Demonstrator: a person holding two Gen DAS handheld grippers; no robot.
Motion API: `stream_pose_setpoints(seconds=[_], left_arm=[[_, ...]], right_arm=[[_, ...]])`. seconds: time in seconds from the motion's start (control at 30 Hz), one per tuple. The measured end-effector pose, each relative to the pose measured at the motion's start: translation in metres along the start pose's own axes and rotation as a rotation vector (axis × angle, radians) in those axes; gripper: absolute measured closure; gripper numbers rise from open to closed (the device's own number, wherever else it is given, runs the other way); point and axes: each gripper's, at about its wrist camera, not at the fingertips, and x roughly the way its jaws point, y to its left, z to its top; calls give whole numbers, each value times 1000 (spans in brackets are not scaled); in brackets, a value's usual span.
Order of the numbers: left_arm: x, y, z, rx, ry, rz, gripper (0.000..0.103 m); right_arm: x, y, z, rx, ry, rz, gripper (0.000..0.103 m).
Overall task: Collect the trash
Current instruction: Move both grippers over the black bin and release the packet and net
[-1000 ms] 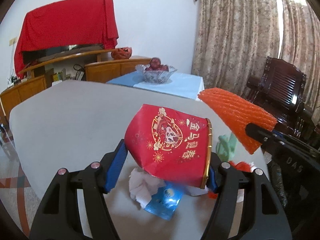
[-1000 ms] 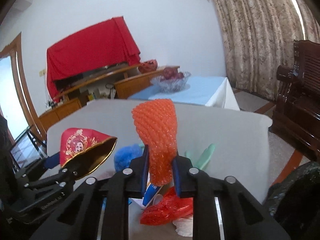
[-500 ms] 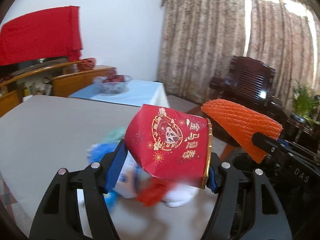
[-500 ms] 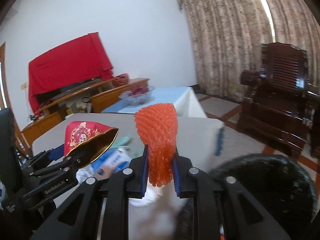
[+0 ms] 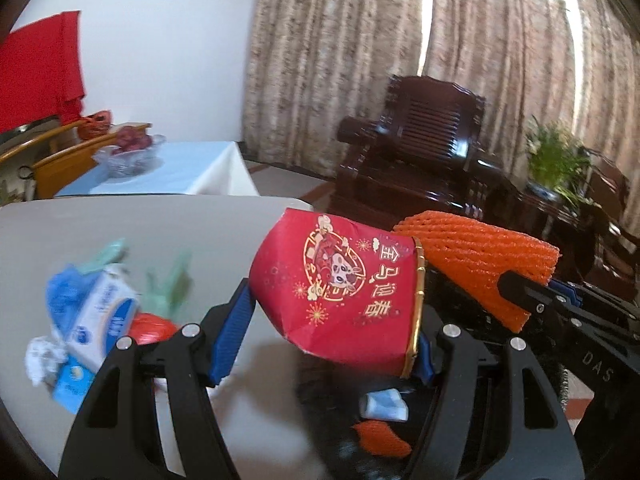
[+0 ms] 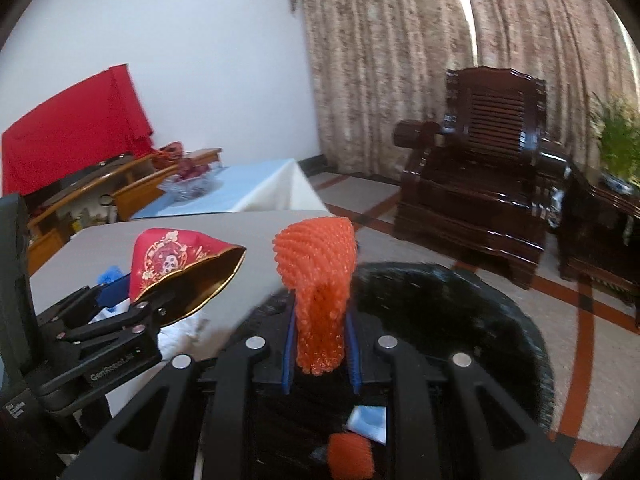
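Left wrist view: the left gripper [image 5: 328, 328] clamps a squashed red paper cup [image 5: 340, 288] between its blue pads, the cup's gold rim toward three o'clock. At three o'clock the right gripper [image 6: 320, 348] pinches an orange foam net [image 6: 318, 276], which stands upright between its narrow-set fingers. Both hang over a black trash bag [image 6: 460, 292] holding scraps. On the grey table [image 5: 120, 220], at nine o'clock, lie a tissue pack [image 5: 96, 320] and other litter.
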Motion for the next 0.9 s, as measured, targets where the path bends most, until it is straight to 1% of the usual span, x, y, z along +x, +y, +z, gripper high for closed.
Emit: stream_pose_setpoints(seconds=[0.13,0.2,0.23,0.27,0.3,0.33,0.4,0.47,0.5,0.57,0.63,0.67,0.8,0.9], left_arm=[[19,-22,-6,19,36,-44,37],[28,-32,-9,29,56,-73,35],[31,-36,-11,33,63,-87,27],[32,-38,-13,34,70,-101,22],[33,-39,-15,36,77,-119,17],[34,-41,-17,37,79,-126,16],[35,-42,-20,39,87,-138,14],[35,-40,-22,35,94,-133,14],[35,-37,-23,33,95,-127,14],[30,-29,-23,29,87,-106,14],[25,-23,-20,28,74,-83,13],[24,-22,-17,27,68,-73,13],[4,4,-10,20,31,-8,12],[-12,28,-6,0,8,45,11]], right_arm=[[-1,-22,-8,17,21,-51,82],[-1,-32,-10,27,30,-69,78],[-2,-37,-11,32,32,-79,74],[-3,-42,-13,36,35,-92,64],[-4,-45,-14,40,39,-104,58],[-5,-51,-16,50,36,-128,53],[-7,-61,-17,67,35,-146,49],[-8,-68,-18,79,35,-167,34],[-9,-71,-19,86,31,-179,30],[-10,-72,-19,93,24,-195,13],[-11,-72,-20,98,22,-209,6],[-11,-69,-20,102,20,-210,6],[-5,-56,-16,118,33,-183,6],[0,-35,-14,107,24,-143,6]])
